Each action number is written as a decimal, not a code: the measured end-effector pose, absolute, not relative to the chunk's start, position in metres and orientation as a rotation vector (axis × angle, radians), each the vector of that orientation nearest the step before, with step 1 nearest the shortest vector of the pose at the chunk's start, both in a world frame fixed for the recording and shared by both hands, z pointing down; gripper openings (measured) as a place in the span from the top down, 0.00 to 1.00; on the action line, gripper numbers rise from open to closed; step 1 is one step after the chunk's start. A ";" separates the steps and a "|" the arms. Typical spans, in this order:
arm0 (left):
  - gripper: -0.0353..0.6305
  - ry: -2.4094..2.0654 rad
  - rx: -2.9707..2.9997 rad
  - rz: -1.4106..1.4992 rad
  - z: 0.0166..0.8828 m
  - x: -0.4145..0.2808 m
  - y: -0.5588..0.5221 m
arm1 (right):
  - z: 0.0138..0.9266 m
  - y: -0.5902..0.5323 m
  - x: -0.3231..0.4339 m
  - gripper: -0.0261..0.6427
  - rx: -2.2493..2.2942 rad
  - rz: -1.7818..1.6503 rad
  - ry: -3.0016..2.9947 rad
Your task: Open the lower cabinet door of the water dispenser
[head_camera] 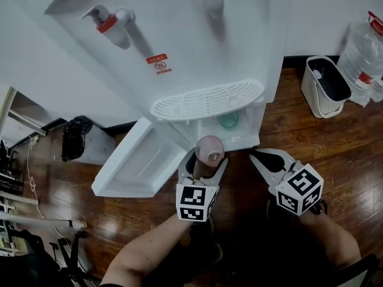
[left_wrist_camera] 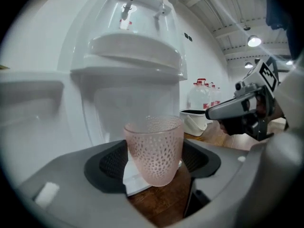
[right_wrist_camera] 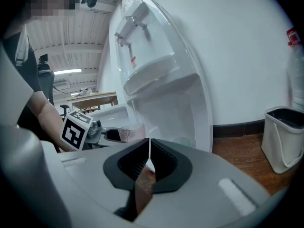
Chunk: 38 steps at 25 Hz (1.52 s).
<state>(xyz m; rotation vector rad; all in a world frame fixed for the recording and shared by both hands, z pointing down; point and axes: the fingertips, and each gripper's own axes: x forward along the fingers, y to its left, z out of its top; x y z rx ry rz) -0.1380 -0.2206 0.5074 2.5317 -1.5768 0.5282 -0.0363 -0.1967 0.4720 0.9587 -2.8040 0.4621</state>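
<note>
– Dispenser status? Start big.

– White water dispenser stands against the wall on the wood floor. Its lower cabinet door stands swung wide to the left in the head view, so the compartment under the drip tray is exposed. I'd judge the opening step itself as done.

– So which step is in hand?

– Looks like what follows the opening. The left gripper has its jaws spread wide around a pink dotted cup, the pads pinching its sides, and it holds the cup upright just in front of the open compartment.

– And the other one?

– The right gripper hangs beside it, jaws pressed together with nothing between them, close to the cabinet's right edge but touching nothing.

– Anything left inside?

– A small greenish cup shows within the opening, under the tray.

– Next move?

– Probably carrying the pink cup clear. That calls for keeping it level, holding the pinch steady, and steering past the open door on the left.
</note>
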 end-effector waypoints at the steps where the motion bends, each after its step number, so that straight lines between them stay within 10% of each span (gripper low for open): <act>1: 0.41 -1.556 2.552 0.543 0.499 -0.137 -0.211 | 0.463 -0.191 -0.036 0.94 0.950 0.452 -2.812; 38: 0.41 -1.414 2.779 0.167 0.156 -0.123 -0.015 | 0.144 -0.057 -0.040 0.96 0.851 0.192 -3.010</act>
